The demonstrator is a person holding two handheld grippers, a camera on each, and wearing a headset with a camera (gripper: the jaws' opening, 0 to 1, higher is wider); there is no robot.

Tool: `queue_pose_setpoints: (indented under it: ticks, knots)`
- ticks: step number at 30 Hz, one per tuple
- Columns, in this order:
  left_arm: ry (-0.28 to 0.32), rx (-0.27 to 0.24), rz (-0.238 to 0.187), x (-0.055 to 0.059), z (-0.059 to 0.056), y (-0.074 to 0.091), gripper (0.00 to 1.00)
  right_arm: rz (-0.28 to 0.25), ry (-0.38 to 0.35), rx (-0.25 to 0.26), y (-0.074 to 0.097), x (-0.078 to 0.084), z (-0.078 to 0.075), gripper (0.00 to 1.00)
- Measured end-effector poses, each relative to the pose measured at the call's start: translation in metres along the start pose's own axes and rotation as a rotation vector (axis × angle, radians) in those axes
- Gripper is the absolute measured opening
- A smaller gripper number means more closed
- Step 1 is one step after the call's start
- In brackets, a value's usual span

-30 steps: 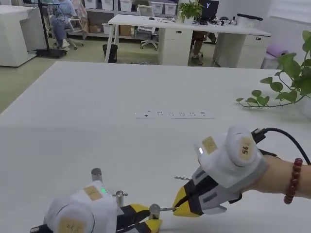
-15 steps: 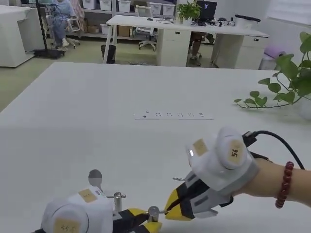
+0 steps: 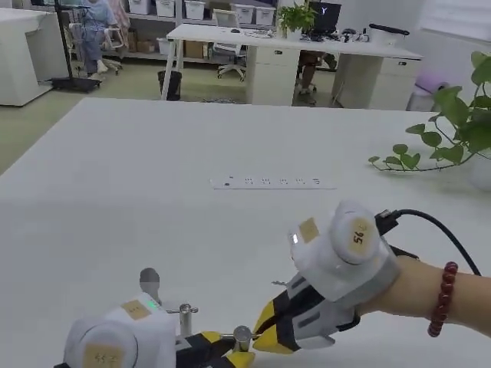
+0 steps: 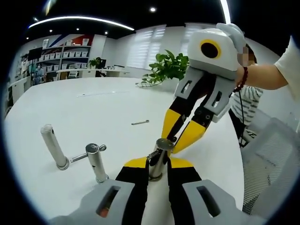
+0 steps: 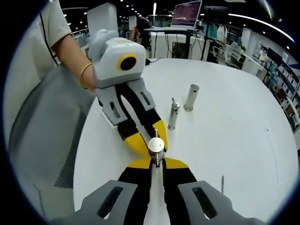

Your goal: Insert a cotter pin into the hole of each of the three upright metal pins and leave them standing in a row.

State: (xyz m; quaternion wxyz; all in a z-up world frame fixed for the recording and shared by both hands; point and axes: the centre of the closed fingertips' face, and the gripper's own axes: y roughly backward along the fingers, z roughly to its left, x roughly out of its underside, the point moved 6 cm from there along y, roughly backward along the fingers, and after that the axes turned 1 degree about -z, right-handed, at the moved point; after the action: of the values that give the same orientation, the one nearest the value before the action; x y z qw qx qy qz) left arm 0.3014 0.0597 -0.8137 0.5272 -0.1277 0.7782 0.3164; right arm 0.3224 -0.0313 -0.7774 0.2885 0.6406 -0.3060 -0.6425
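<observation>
On the nearest of the 3 pins. My left gripper (image 4: 158, 164) is clamped on the near metal pin (image 4: 159, 157) and holds it upright on the workbench (image 3: 230, 138). My right gripper (image 5: 157, 163) has its jaws pressed together right at that pin's head, pinching the cotter pin (image 5: 155, 134). The yellow tips hide most of it, but a thin tip seems to poke out past the head, so I read it as partway through the hole.

Middle pin (image 4: 96, 161) stands just beside, with a cotter across its top. Far pin (image 4: 54, 147) ends the row. It looks bare, but I can't tell for sure. 1 spare cotter pin (image 4: 140, 123) lies flat on the table, apart from the row.

My estimate: 2nd insertion of 3.

Next:
- Push the right gripper straight along the hole axis until the cotter seats.
- Hold the left clamp square so the pin doesn't tip.
- Release right first, then left.
- The spare likely goes in the far pin after that.

Room:
- The row sits close to my edge of the table, so there's little margin toward me.
- Plenty of bare top ahead and to the left.
- Middle pin is near my left jaws, so backing off sideways could knock it.
- Power strip (image 3: 268, 182) and plant (image 3: 453, 123) are well apart.
</observation>
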Motion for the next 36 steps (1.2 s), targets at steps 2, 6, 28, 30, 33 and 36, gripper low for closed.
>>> queue_pose_setpoints:
  ticks: [2,6,28,30,33,36]
  knots:
    - [0.000,-0.001,0.000,0.0000,0.0000,0.0000,0.13,0.000,0.003,0.002,0.0016,0.0010,0.0004,0.12]
    - [0.001,-0.001,0.000,-0.0001,-0.0001,-0.0003,0.13,-0.003,0.001,0.009,0.0066,0.0013,0.0003,0.12]
    - [0.030,0.007,0.000,0.0012,-0.0003,-0.0006,0.14,-0.018,0.039,0.017,0.0021,-0.0043,-0.0002,0.05]
    - [0.034,0.007,0.002,0.0013,-0.0002,-0.0008,0.14,-0.021,0.032,0.019,0.0020,-0.0043,-0.0003,0.05]
    - [0.044,0.006,0.012,0.0010,-0.0002,-0.0008,0.14,-0.028,0.010,0.020,0.0019,-0.0044,0.0003,0.05]
    - [0.041,0.007,0.018,0.0014,0.0003,-0.0008,0.15,-0.035,-0.020,0.017,0.0009,-0.0045,0.0015,0.10]
